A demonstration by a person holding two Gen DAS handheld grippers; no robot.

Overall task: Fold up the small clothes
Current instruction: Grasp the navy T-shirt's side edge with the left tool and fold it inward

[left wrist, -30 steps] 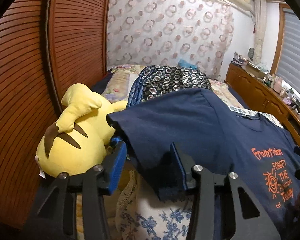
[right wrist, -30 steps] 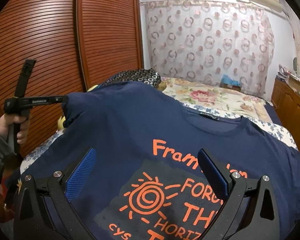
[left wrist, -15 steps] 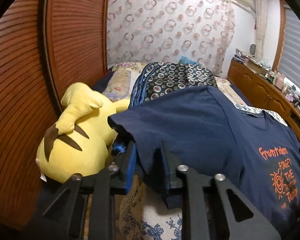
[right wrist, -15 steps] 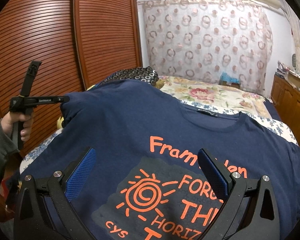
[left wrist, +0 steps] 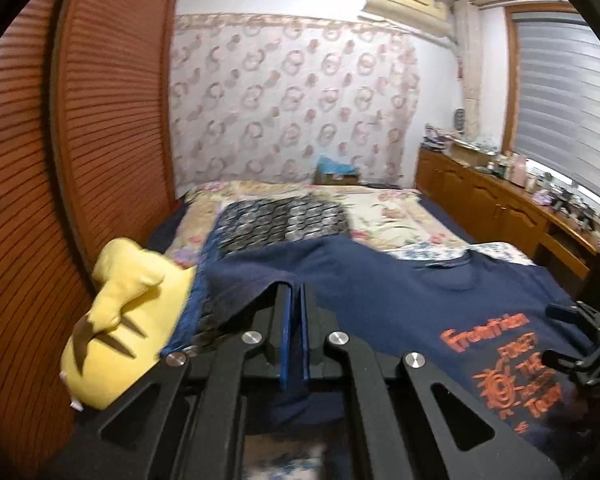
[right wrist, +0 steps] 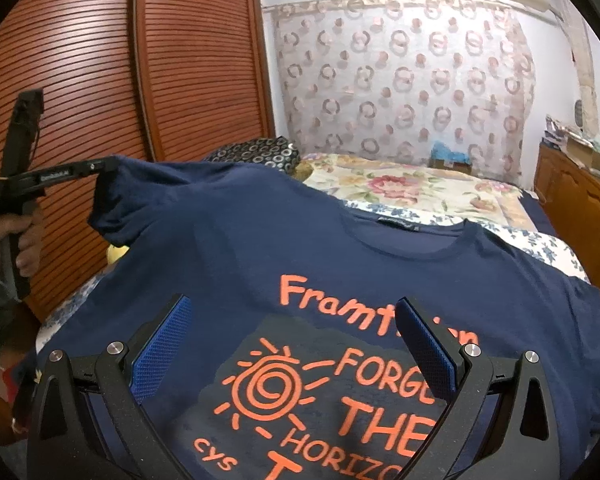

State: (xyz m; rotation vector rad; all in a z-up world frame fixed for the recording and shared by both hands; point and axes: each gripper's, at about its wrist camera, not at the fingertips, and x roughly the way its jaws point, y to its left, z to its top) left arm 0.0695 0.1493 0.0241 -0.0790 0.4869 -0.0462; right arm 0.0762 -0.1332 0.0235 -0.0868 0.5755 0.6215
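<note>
Your left gripper (left wrist: 294, 312) pinches the navy T-shirt (right wrist: 300, 248) sleeve (raised off the bed's (right wrist: 420, 188) left edge); right gripper (right wrist: 296, 340) gapes, level.

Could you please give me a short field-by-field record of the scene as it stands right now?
surface: bed with floral bedding
garment: navy T-shirt, orange print facing up
left gripper: shut on the T-shirt's sleeve, sleeve raised off the bed
right gripper: open, over the printed chest, nothing between the pads
nearby: yellow plush toy beside the sleeve
</note>
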